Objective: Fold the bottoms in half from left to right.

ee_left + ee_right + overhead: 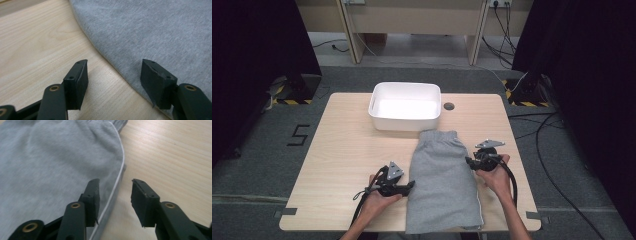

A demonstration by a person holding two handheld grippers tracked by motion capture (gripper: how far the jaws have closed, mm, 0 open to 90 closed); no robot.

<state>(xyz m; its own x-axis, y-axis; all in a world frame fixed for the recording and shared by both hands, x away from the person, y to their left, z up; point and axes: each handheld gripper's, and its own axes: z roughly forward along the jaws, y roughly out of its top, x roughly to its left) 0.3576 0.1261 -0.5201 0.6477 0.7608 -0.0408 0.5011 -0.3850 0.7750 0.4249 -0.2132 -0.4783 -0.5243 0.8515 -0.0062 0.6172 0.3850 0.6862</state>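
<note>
Soft grey fleece shorts (443, 180) look limp, light; pinch side hems at 3 and 9 o'clock. Both grippers' jaws open, empty.

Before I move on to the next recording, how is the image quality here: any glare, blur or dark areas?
High view: even overhead light, the white tub nearly blown out inside, black curtains at both sides swallowing detail. Left gripper view: wood grain and the grey shorts fairly sharp, the left gripper jaws softer at the bottom edge. Right gripper view: the shorts' white piping is crisp, the far waistband slightly soft.
</note>
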